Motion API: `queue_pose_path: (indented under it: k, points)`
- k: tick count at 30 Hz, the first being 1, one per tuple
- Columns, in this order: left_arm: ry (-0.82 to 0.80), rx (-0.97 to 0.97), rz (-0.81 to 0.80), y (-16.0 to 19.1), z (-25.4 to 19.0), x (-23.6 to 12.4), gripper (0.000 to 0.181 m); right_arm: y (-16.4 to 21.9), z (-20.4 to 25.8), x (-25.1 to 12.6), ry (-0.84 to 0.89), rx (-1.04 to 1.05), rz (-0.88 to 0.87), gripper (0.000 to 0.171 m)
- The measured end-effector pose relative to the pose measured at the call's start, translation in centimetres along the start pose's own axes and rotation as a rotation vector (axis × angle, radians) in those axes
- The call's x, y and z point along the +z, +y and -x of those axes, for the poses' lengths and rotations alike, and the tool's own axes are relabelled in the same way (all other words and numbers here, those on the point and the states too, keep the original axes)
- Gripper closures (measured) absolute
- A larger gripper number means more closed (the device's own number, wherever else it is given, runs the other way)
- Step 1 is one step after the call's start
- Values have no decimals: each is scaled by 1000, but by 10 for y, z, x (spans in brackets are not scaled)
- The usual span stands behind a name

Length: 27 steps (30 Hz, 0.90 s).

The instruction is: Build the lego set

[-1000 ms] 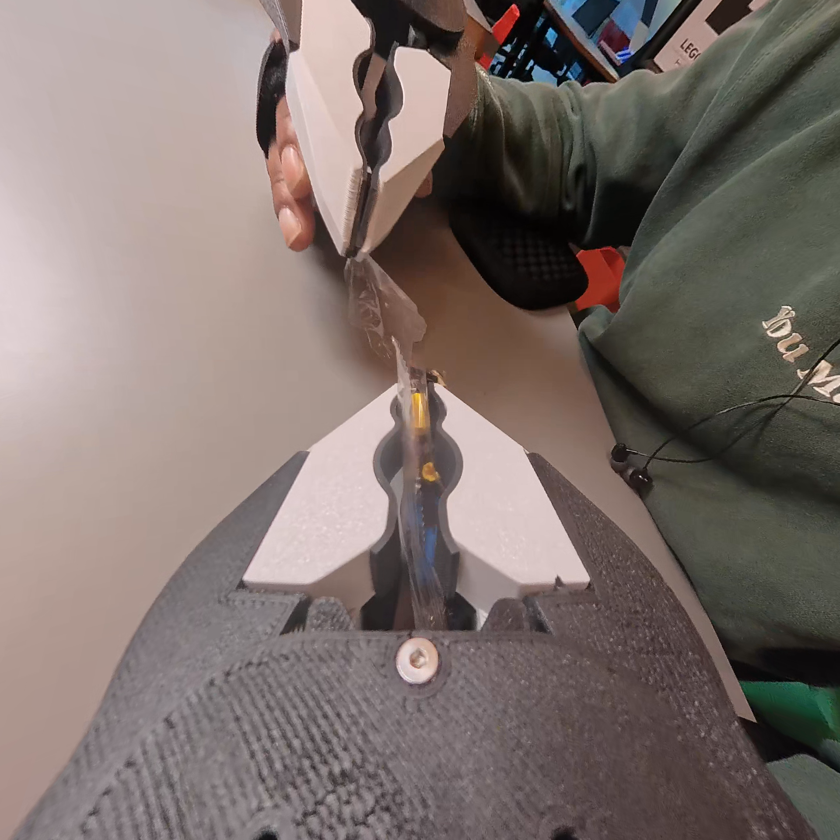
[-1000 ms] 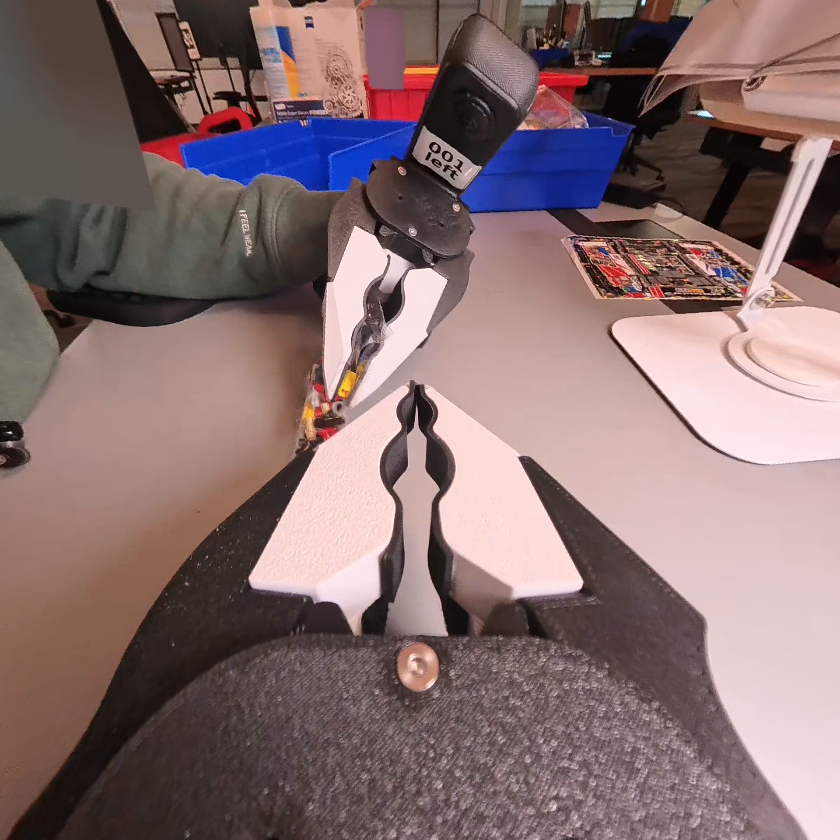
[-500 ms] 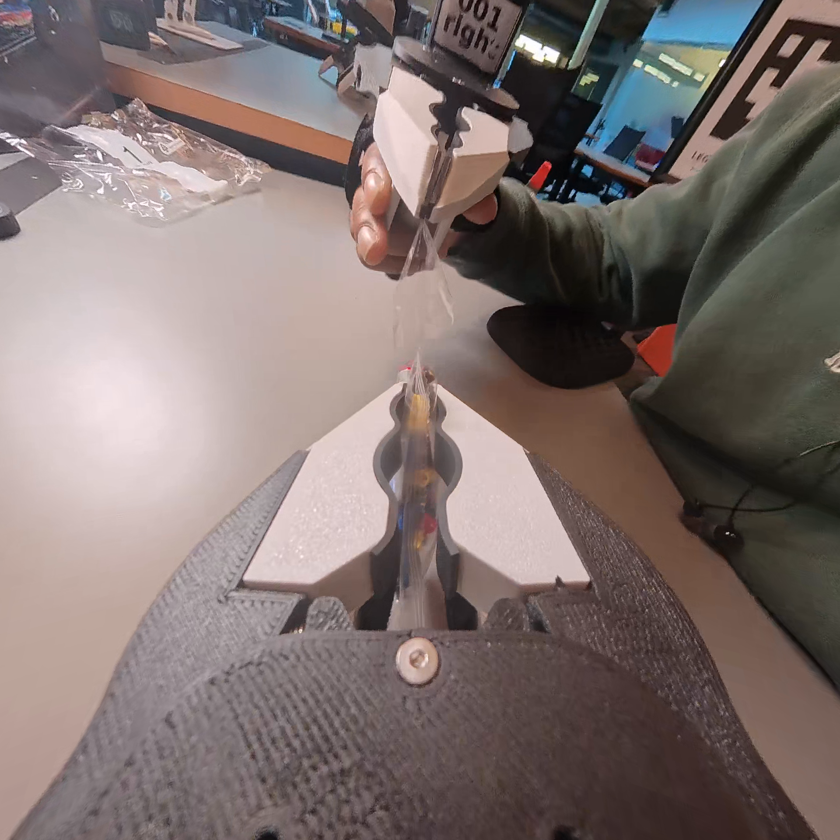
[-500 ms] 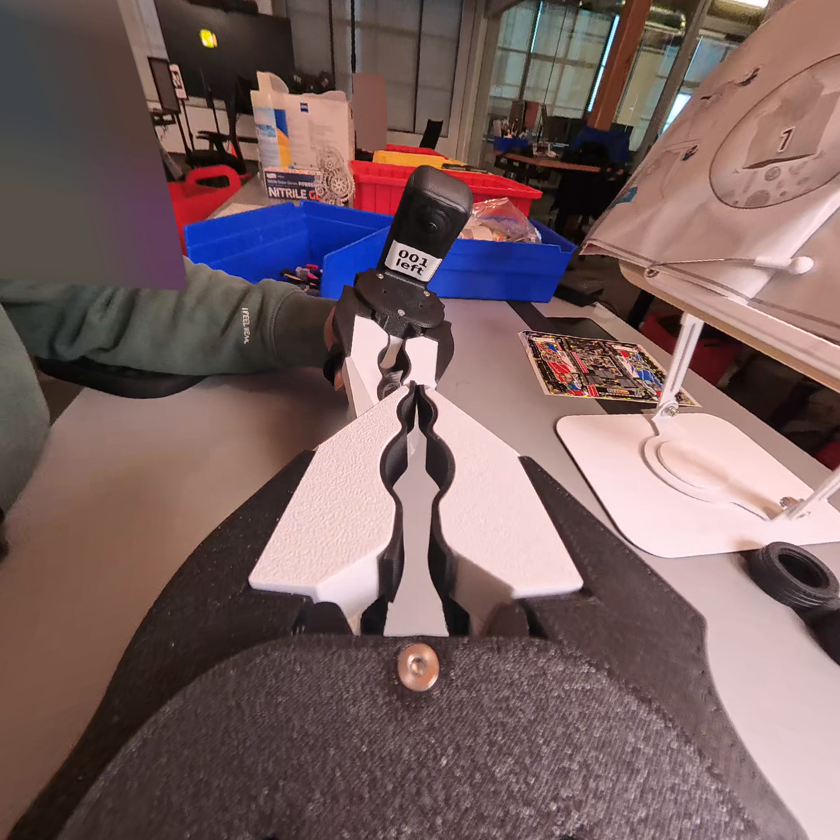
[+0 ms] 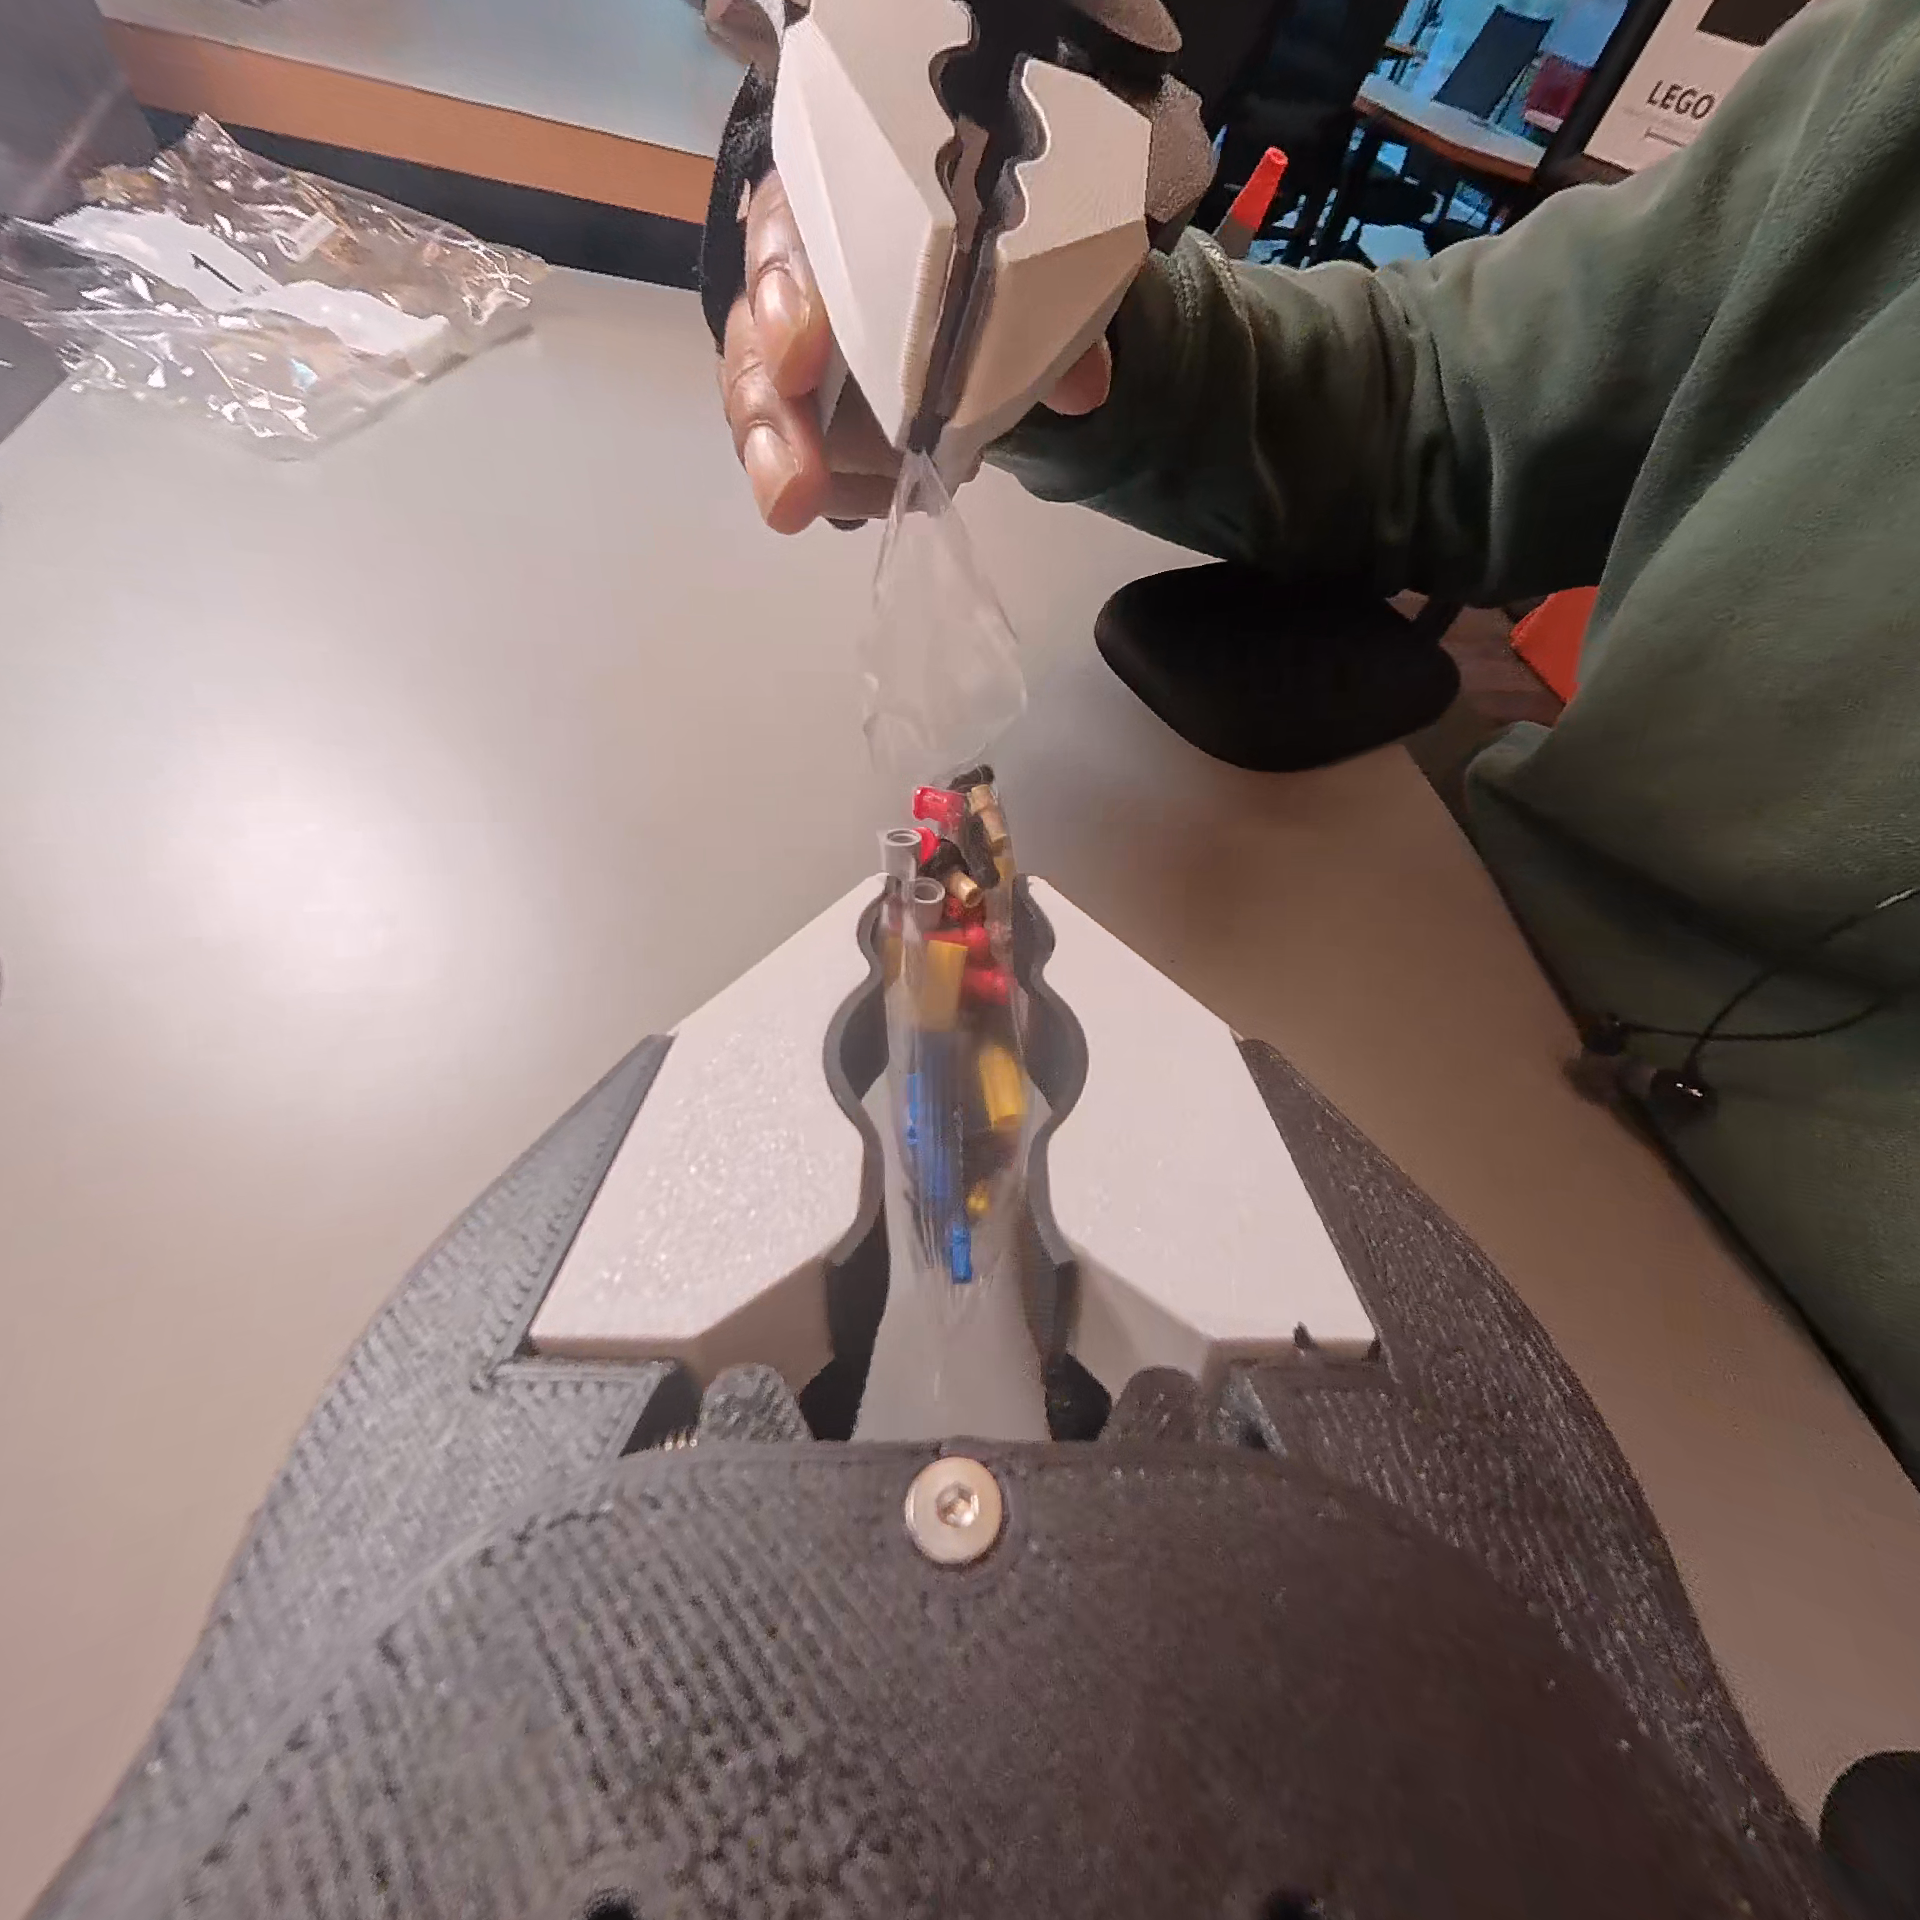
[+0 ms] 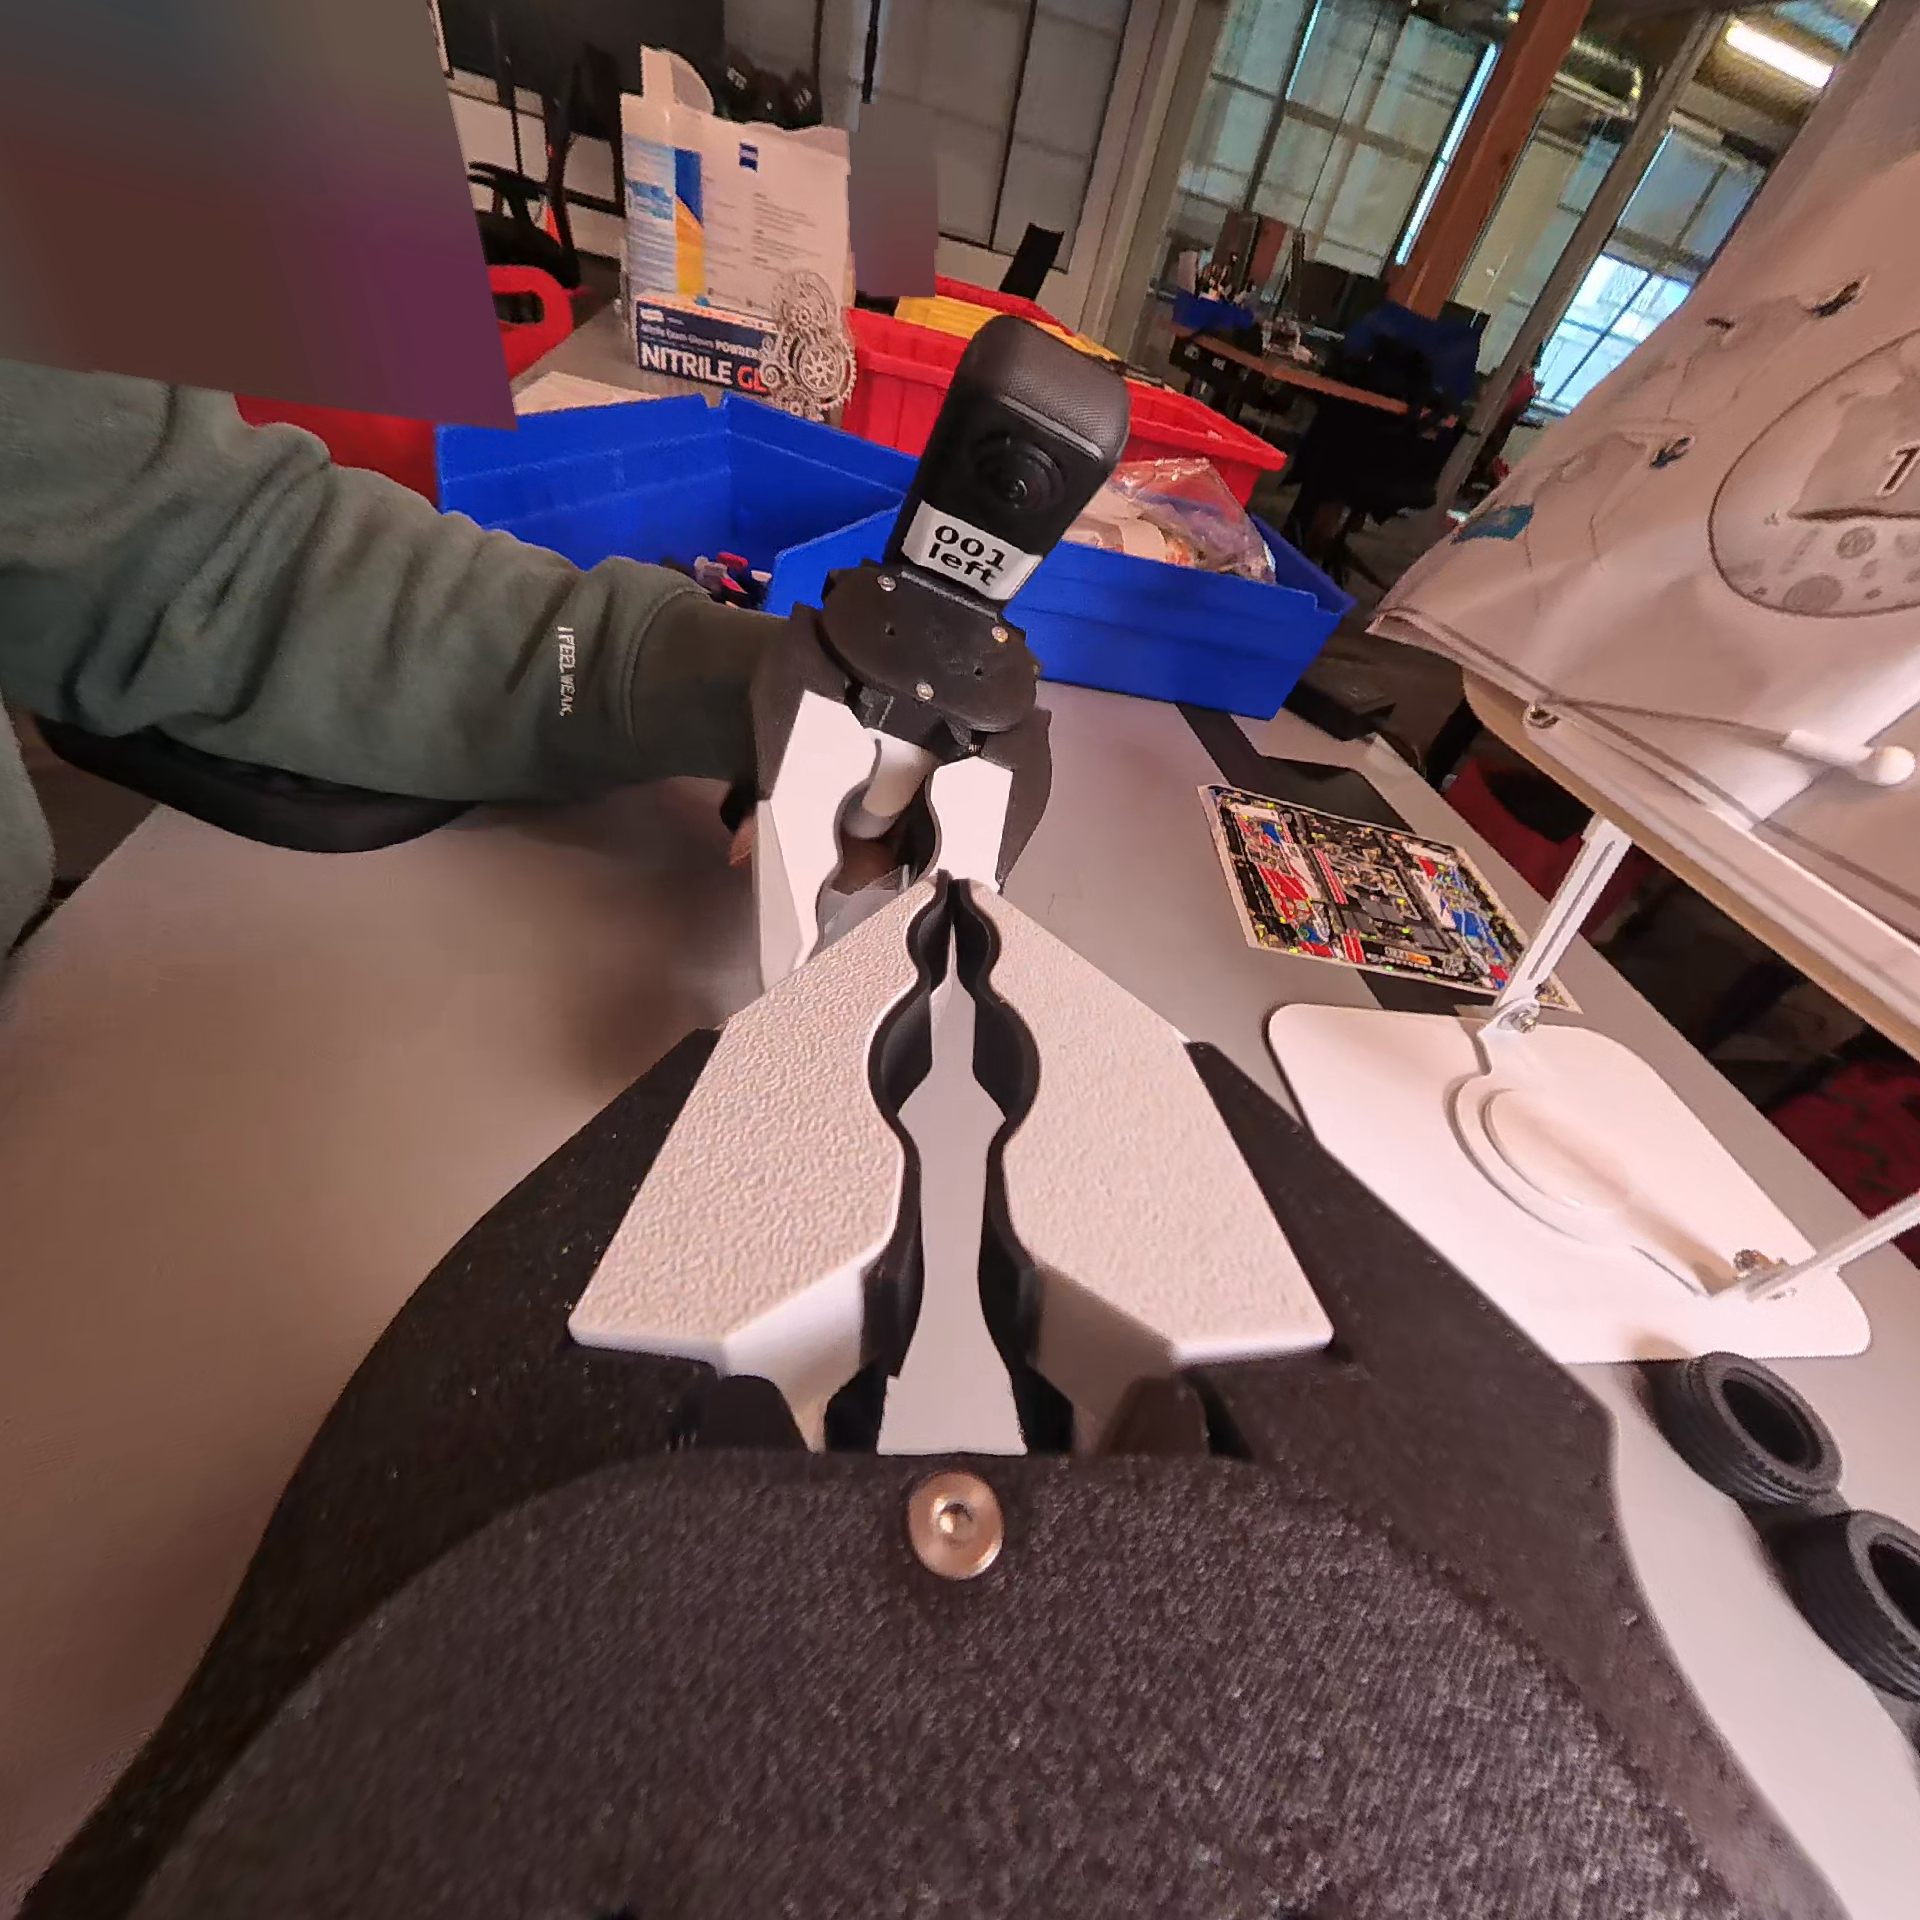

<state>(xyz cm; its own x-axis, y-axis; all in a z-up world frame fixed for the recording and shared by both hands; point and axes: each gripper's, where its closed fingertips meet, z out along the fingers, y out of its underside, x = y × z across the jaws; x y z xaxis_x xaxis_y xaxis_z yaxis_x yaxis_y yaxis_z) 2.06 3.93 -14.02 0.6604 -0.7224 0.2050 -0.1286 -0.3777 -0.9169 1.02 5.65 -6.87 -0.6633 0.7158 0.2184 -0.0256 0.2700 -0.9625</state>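
The left gripper, low centre of frame, clamps a clear bag of small lego pieces; the right gripper, at upper centre, pinches the bag's empty top corner, stretching it above the grey table

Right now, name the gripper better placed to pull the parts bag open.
Right. The right gripper pinches only the bag's empty end, probably free to pull. The left gripper clamps the part-filled end, anchoring it.
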Motion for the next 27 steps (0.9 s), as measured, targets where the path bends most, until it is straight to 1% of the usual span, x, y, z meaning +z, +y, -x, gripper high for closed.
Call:
queue_pose_path:
  k: [4,8,9,11,15,18,19,22,27]
  points:
    - [-59,60,-8,-5,4,-3,173,-8,-4,-2,27,-30,-25,171]
    - [-180,170,-19,-13,13,-5,178,-14,-10,-7,53,-58,-37,171]
    - [-211,193,-16,-14,16,-6,181,-13,-11,-9,62,-58,-34,171]
    - [-256,220,-11,-14,21,-6,181,-8,-15,-13,79,-36,-38,171]
    - [-263,208,-1,-10,24,-4,181,6,-20,-21,100,28,-40,171]
    - [-261,206,-18,-13,23,-4,181,7,-23,-26,106,50,-50,171]
    - [-255,197,-23,-14,22,-4,179,7,-23,-27,106,52,-51,171]
    - [-219,162,-39,-15,19,-3,163,9,-22,-27,101,48,-41,171]
    - [-195,117,-14,-9,18,6,144,16,-17,-22,85,49,-20,171]
